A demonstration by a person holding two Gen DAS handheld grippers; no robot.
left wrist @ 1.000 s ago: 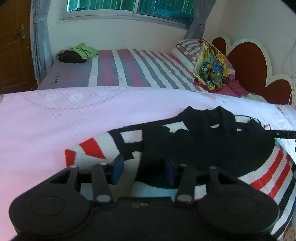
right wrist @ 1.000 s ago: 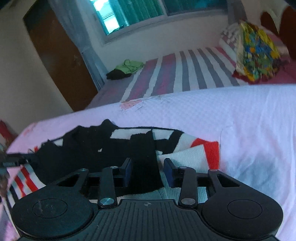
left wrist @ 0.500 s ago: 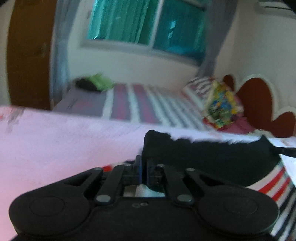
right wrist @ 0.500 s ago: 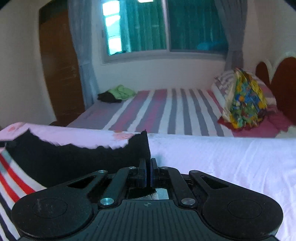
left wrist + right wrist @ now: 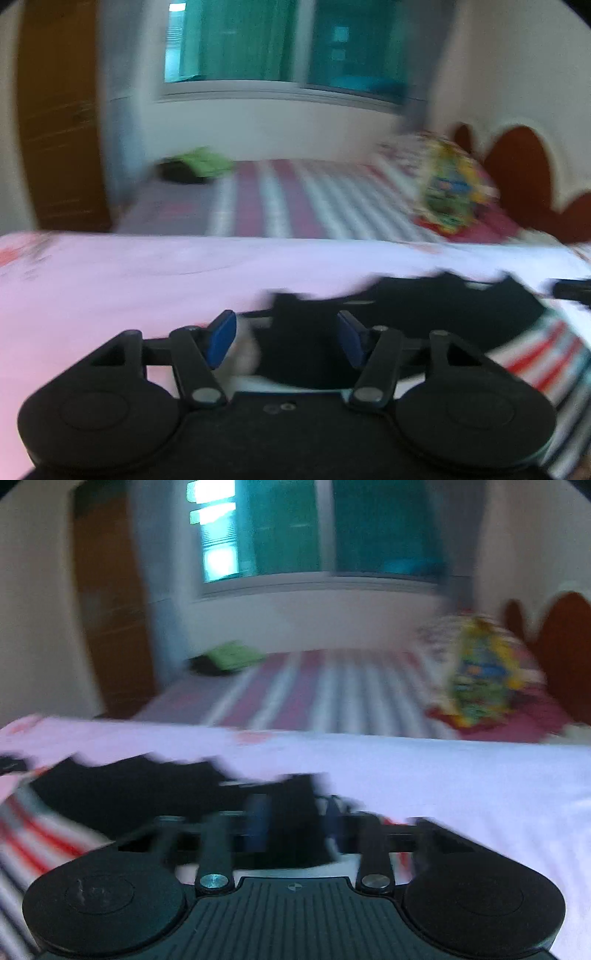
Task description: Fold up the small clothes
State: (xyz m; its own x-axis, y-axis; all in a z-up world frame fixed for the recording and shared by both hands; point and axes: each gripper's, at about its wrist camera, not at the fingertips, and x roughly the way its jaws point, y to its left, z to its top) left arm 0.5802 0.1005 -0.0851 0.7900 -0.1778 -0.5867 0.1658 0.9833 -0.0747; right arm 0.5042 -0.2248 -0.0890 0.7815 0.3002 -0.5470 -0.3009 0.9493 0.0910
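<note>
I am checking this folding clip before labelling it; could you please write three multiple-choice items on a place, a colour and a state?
1. Where does the green cloth lie?
A. On the far striped bed
B. On the pink sheet
C. On the headboard

2. What colour are the left gripper's pads?
A. Red
B. Blue
C. Yellow

3. How do the left gripper's jaws stand?
A. Clamped shut
B. Apart, black fabric between them
C. Out of view

Answers:
1 A, it sits at the striped bed's far corner.
2 B, both pads show blue.
3 B, the garment lies between pads that have just been opening.
</note>
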